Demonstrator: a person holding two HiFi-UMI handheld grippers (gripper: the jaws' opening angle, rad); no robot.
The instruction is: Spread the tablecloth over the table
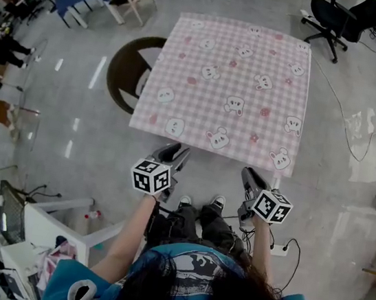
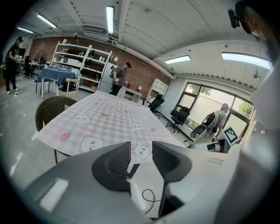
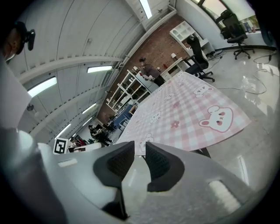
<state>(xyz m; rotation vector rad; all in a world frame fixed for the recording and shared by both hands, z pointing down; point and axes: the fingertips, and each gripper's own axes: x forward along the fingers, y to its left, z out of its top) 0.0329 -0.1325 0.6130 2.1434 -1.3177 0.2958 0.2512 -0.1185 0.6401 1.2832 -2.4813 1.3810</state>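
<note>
Bright, even light falls from ceiling strip lamps [image 2: 109,18] above the tablecloth [image 1: 232,83], and pale streaks of glare lie on the glossy floor [image 1: 88,73] left of it. Both gripper views bow strongly, with black corners, and the foreground below the tablecloth is soft.

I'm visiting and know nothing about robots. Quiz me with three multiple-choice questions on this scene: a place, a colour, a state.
1. In the head view, the wicker chair stands:
A. at the tablecloth's left edge
B. at its right edge
C. on top of it

2. The tablecloth is:
A. blue striped
B. pink checked with cartoon animals
C. plain white

3. The left gripper and right gripper are:
A. gripping cloth
B. holding a cup
C. empty, jaws apart

Answers: A, its dark seat shows there; B, seen in every view; C, nothing sits between either pair of jaws.
</note>
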